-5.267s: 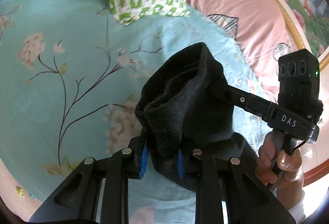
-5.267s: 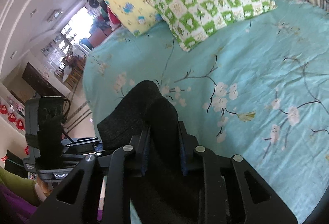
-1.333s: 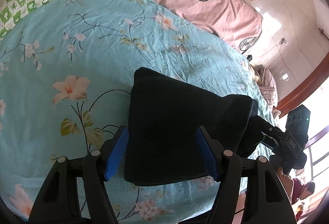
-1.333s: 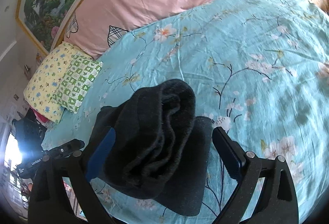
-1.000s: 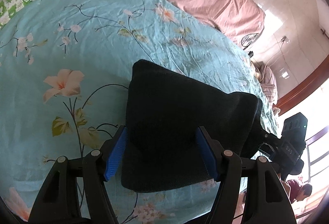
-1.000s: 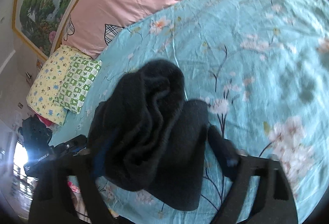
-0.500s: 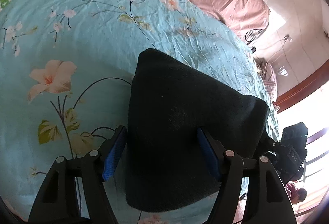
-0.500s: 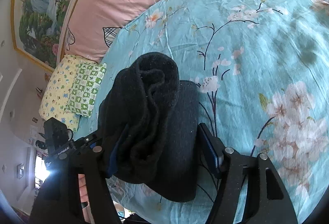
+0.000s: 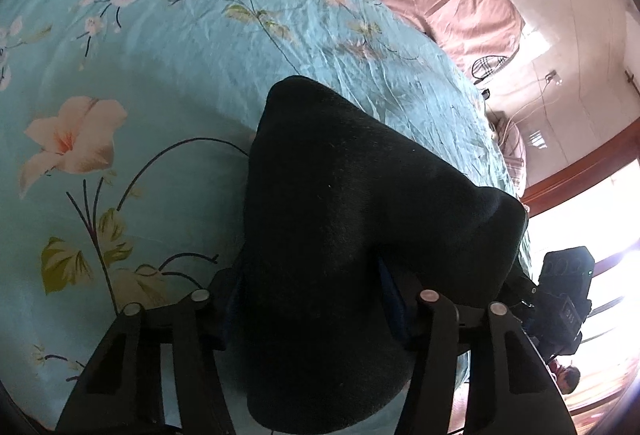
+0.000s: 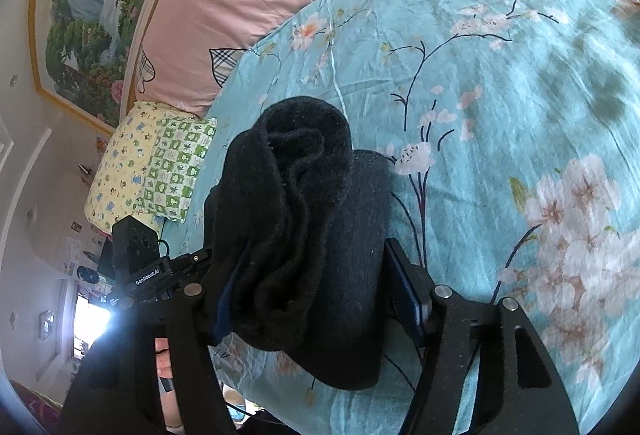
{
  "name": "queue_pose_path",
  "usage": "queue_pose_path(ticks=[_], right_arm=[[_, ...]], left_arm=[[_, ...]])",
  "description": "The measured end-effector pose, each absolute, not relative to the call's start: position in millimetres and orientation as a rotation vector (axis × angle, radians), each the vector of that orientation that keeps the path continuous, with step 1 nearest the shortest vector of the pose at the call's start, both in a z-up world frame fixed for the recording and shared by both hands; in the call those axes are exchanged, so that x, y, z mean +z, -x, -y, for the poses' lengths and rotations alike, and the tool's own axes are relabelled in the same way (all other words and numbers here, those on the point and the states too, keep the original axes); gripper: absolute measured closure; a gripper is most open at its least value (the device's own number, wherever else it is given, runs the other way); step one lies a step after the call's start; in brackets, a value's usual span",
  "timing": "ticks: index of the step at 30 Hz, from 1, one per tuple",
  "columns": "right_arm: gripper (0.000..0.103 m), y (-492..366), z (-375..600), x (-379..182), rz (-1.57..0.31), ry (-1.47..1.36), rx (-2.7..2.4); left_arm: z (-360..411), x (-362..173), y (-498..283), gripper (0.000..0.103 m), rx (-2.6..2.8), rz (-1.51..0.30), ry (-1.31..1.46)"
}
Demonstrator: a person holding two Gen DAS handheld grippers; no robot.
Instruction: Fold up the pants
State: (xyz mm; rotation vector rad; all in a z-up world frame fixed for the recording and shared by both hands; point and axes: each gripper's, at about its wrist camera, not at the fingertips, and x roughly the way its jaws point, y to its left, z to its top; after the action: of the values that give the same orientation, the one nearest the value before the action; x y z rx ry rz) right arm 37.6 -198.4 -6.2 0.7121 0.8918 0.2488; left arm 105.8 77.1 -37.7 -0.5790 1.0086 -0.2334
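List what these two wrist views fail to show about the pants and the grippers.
- Left wrist: the pants cover the left gripper pads; contact unclear while the jaws close.
- Right wrist: the bundle hides the right gripper left pad; jaws closing.
- Both views: fold layers underneath are hidden by the top cloth.
- Pants' near edge: hidden behind the gripper frames.

Left gripper [image 9: 312,299] angled downward, jaws closing, right gripper [image 10: 316,291] angled downward, jaws closing
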Motion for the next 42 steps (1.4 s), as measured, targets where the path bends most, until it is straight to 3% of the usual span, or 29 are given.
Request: queue_pose_path(ticks=[11, 23, 42], right_arm=[[0.047, -35.2, 194.2, -1.7, -0.865, -0.704, 0.268], [0.052, -43.8, 171.2, 24.2, -0.819, -0.634, 0.345], [0.052, -111.8, 118.9, 32.1, -0.842, -0.548, 0.477]], left_arm=[[-73.4, -17.3, -97.4, 0.064, -0.22, -0.971, 0.563], [-84.4, 25.4, -71.2, 0.065, -0.152, -0.87, 0.505], [-135.8, 43.5, -59.6, 0.065, 0.002, -0.79, 0.515]])
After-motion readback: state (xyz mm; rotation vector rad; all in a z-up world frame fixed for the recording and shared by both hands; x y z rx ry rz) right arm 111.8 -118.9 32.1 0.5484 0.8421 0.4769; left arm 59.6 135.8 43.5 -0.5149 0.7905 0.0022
